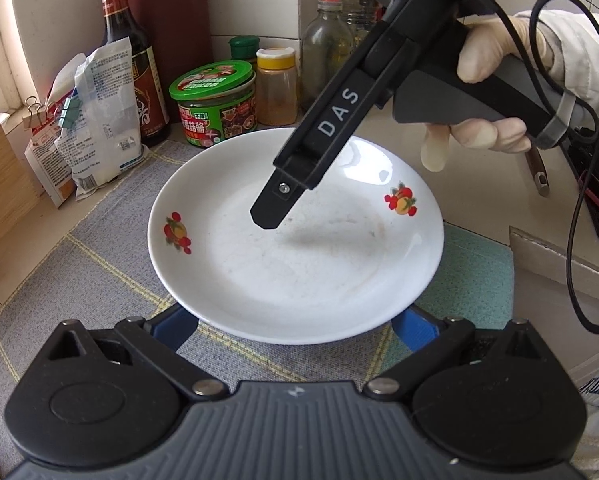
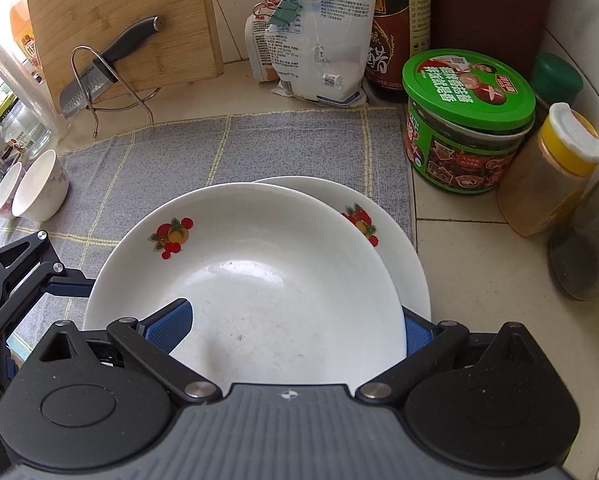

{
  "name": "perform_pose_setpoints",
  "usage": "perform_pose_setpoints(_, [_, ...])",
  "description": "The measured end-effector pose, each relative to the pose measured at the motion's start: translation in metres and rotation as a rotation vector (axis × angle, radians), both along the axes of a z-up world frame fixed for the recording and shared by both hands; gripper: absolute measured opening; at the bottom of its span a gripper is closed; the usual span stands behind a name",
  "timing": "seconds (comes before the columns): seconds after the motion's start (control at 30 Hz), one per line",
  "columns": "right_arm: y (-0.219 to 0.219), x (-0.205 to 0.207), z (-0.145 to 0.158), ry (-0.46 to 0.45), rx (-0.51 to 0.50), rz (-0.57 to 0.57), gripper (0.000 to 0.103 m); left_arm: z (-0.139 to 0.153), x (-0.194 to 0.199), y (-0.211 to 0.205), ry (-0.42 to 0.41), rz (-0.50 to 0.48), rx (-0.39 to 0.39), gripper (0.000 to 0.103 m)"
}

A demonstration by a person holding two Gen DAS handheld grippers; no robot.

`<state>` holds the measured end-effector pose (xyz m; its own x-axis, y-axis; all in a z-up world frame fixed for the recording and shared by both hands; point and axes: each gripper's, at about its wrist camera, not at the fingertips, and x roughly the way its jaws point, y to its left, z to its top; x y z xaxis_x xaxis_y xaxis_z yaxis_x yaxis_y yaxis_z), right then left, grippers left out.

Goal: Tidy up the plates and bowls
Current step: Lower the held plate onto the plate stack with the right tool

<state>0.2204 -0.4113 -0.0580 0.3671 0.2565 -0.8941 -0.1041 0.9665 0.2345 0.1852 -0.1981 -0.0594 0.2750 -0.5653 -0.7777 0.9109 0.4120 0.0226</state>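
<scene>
A white plate with fruit prints (image 1: 295, 248) lies on the grey cloth (image 1: 79, 280). In the right wrist view it is the upper plate (image 2: 259, 280), stacked on a second like plate (image 2: 395, 232) whose rim shows at the right. My left gripper (image 1: 295, 326) is open, its blue pads to either side of the plate's near rim. My right gripper (image 2: 295, 328) stands over the plate with one blue pad (image 2: 171, 324) on the plate's inside and the other below the rim; whether it pinches the rim I cannot tell. Its finger (image 1: 275, 208) hangs over the plate's middle in the left wrist view.
Jars and bottles crowd the back corner: a green-lidded jar (image 2: 467, 120), a yellow-capped spice jar (image 2: 551, 172), a dark sauce bottle (image 1: 131, 56), clipped bags (image 2: 315, 32). Two small white bowls (image 2: 39, 188) lie at the cloth's left. A knife in a rack (image 2: 99, 76) leans by a bamboo board.
</scene>
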Motion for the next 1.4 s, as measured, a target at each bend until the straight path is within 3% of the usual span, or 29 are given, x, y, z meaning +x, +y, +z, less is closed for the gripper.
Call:
perform_pose_setpoints(0.47, [0.006,0.01,-0.001,0.066,-0.053,0.026,0.103,-0.004,0.007,-0.002,0.078,0.018,0.006,0.101])
perform_pose_setpoints(1.4, [0.011,0.025,-0.002,0.168,-0.136,0.003,0.103,-0.017,0.028,-0.016,0.181,0.015,0.106,0.101])
